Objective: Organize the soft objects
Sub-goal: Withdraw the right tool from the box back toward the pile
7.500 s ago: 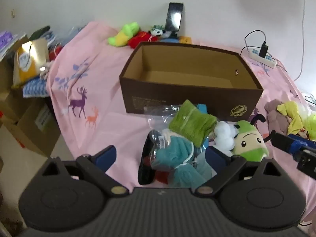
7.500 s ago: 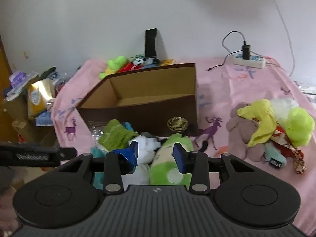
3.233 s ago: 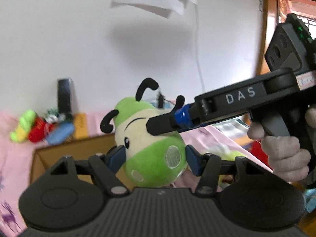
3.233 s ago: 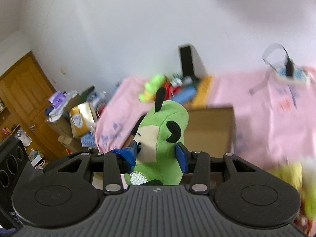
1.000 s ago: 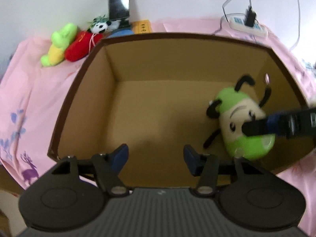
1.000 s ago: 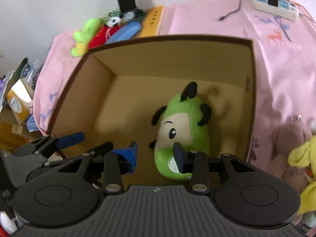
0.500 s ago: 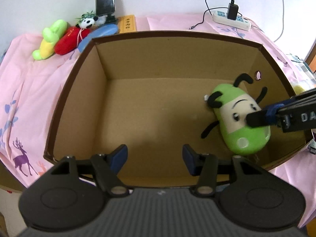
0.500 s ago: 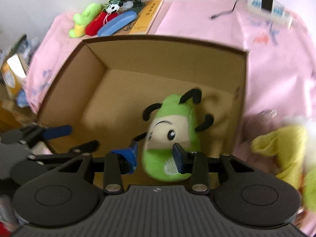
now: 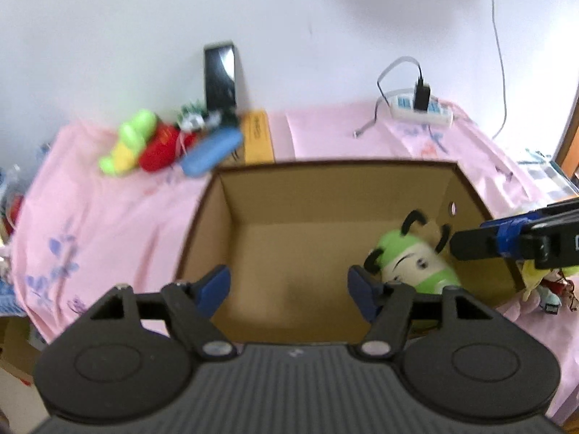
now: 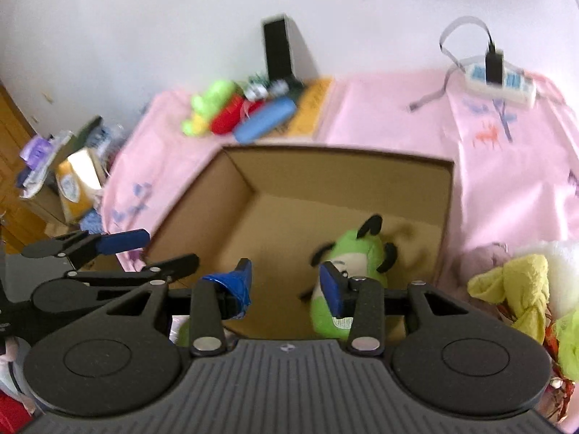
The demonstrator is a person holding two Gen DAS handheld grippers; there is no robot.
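We see the pink printed bedspread (image 9: pixel 325 133) as the largest surface, soft and creased, carrying the brown cardboard box (image 9: pixel 202 217), a stiff open-topped rectangle with a matte tan floor. The green plush toy (image 9: pixel 416 264) lies inside it against the box's right wall, rounded, fuzzy, with thin black antennae and limbs. Our left gripper (image 9: pixel 289 285) has its blue-padded fingers wide apart with nothing between them; our right gripper (image 10: pixel 286 282) has just been opening, its fingers parted and clear of the toy, which lies beyond them. By our judgement, the risks now lie in the next pick: a heap of soft things (image 10: pixel 521 289), yellow cloth and white fluff tangled together, sits by the bedspread's right edge just outside the box, and a pinch there could drag several pieces at once or snag a strap. Soft fabric can also slip from smooth pads. Smaller plush pieces (image 9: pixel 144 144), green, red and blue, crowd the bedspread's far edge near an upright dark phone (image 9: pixel 219 72).
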